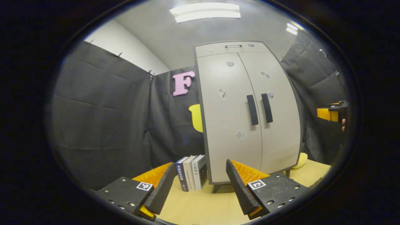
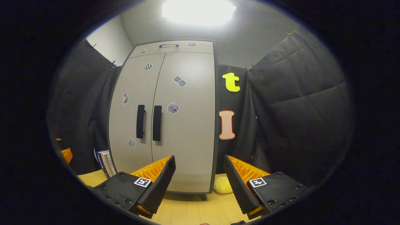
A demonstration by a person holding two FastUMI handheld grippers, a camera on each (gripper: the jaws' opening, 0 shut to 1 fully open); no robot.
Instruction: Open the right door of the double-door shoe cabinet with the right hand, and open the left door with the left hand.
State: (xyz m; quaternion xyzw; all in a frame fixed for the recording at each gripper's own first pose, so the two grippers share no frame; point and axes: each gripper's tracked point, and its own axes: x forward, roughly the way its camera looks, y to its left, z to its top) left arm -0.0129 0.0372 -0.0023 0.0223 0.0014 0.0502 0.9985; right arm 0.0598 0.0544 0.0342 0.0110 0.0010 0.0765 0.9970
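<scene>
1. The shoe cabinet point(image 1: 247, 112) stands upright on the desk point(image 1: 200, 206) against the black cloth wall, with both doors flush and closed and a thin seam running down between them.
2. The left door point(image 1: 228, 125) and the right door point(image 1: 275, 125) each carry a black vertical handle: the left handle point(image 1: 252, 110) and the right handle point(image 1: 267, 108) sit just beside each other on either side of the seam, at mid height.
3. In the right gripper view the same handles point(image 2: 140, 121) point(image 2: 157, 123) stand proud of the door faces, with bare door surface around them apart from a few small stickers.
4. A narrow top panel with its own small handle point(image 1: 233, 46) runs above the doors.
5. The cabinet rests on short legs, leaving a low gap over the desk.
6. The left gripper point(image 1: 200, 184) hangs well short of the cabinet, jaws spread wide and holding nothing, with open desk between it and the doors.
7. The right gripper point(image 2: 198, 181) is likewise apart from the cabinet, jaws wide and empty; it also shows at the far right edge of the left gripper view point(image 1: 331, 114).
8. A row of books point(image 1: 191, 172) stands upright on the desk just beside the cabinet's left bottom corner.
9. A yellow soft object point(image 2: 222, 185) lies on the desk near the cabinet's right bottom corner.
</scene>
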